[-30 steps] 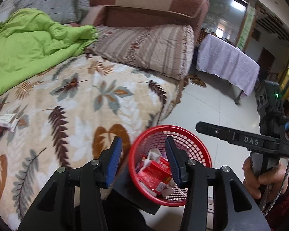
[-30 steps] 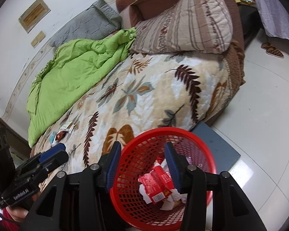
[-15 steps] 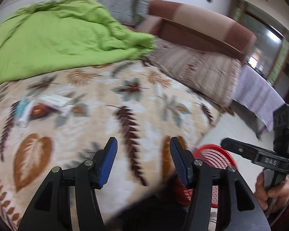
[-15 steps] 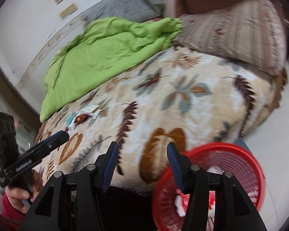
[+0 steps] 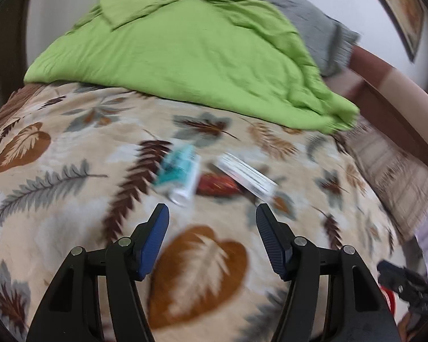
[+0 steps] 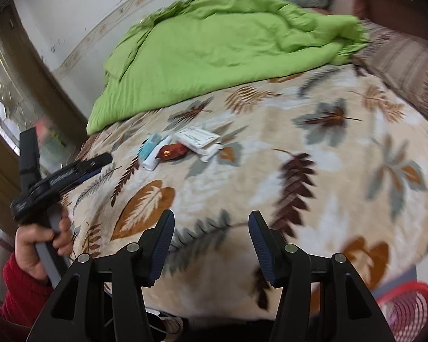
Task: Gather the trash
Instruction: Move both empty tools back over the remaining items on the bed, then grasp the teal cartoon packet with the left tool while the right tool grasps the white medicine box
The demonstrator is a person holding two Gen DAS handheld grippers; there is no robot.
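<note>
Three pieces of trash lie together on the leaf-patterned bedspread (image 5: 71,199): a teal and white packet (image 5: 179,173), a red-brown wrapper (image 5: 216,183) and a white flat box (image 5: 246,176). In the right wrist view they are the teal packet (image 6: 151,149), the wrapper (image 6: 172,151) and the box (image 6: 198,139). My left gripper (image 5: 212,219) is open and empty, just short of the trash. My right gripper (image 6: 211,228) is open and empty, farther back over the bedspread. The red basket (image 6: 405,310) sits on the floor at lower right.
A green quilt (image 5: 185,51) is heaped at the back of the bed. A grey pillow (image 5: 322,34) and striped pillows (image 6: 408,65) lie toward the headboard. The left gripper also shows in the right wrist view (image 6: 80,171).
Both grippers have swung left from above the red basket to over the bed. The trash pile now lies straight ahead of the left gripper. Both stay open.
</note>
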